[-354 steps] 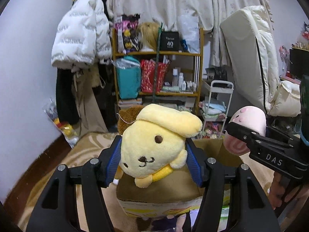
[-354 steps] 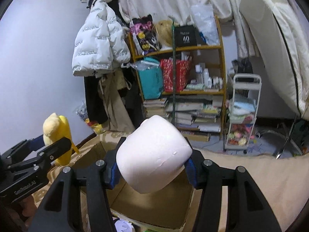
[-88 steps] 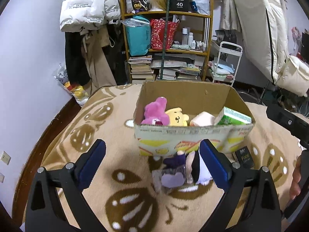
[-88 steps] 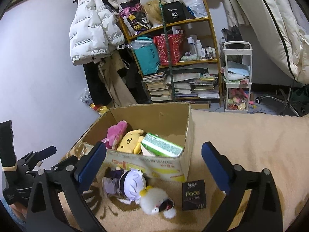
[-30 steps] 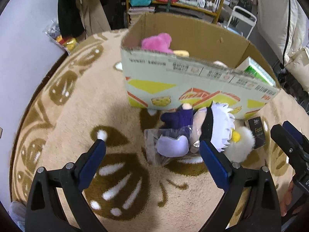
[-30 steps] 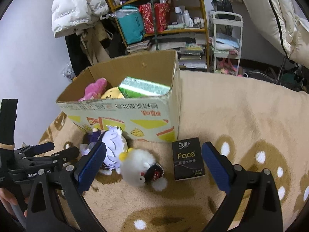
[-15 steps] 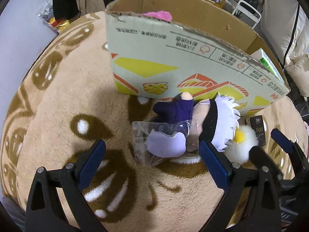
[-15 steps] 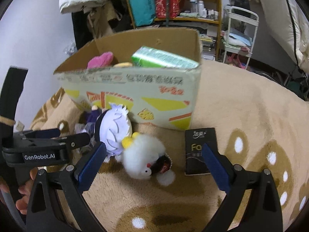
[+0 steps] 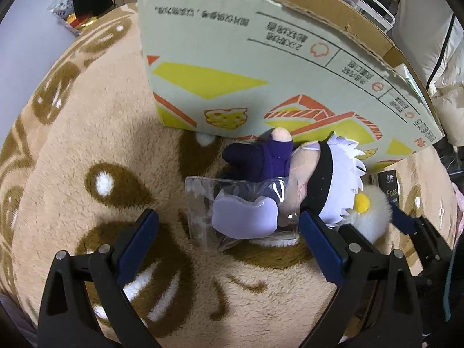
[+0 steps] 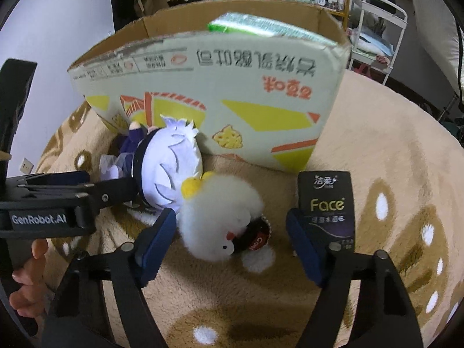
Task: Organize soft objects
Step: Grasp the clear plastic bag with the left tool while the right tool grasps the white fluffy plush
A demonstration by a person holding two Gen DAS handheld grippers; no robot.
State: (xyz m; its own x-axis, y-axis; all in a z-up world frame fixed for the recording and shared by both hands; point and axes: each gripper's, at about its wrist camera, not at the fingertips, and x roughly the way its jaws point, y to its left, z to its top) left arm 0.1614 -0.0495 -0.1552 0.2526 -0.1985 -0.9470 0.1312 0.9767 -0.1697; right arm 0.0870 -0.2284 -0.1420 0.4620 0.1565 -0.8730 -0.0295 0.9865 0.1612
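Note:
A plush doll with white hair and purple clothes (image 9: 301,179) lies on the rug against the cardboard box (image 9: 261,66), its lower part in a clear plastic sleeve (image 9: 208,203). My left gripper (image 9: 229,232) is open, low over the doll, jaws either side of the sleeve. A fluffy white plush with a yellow tuft (image 10: 220,217) lies beside the doll (image 10: 168,168). My right gripper (image 10: 232,232) is open with its jaws on both sides of the white plush. The box (image 10: 232,87) holds a green tissue pack (image 10: 261,26).
A black "Face" tissue pack (image 10: 326,206) lies on the rug right of the white plush, by my right gripper's right finger. The left gripper's body (image 10: 58,203) reaches in from the left. A beige patterned rug (image 9: 87,159) covers the floor. Shelves and a white cart (image 10: 377,23) stand behind the box.
Both grippers have moved down and closer to the plush toys on the rug. The right gripper now straddles the white plush; the left one straddles the doll's sleeve.

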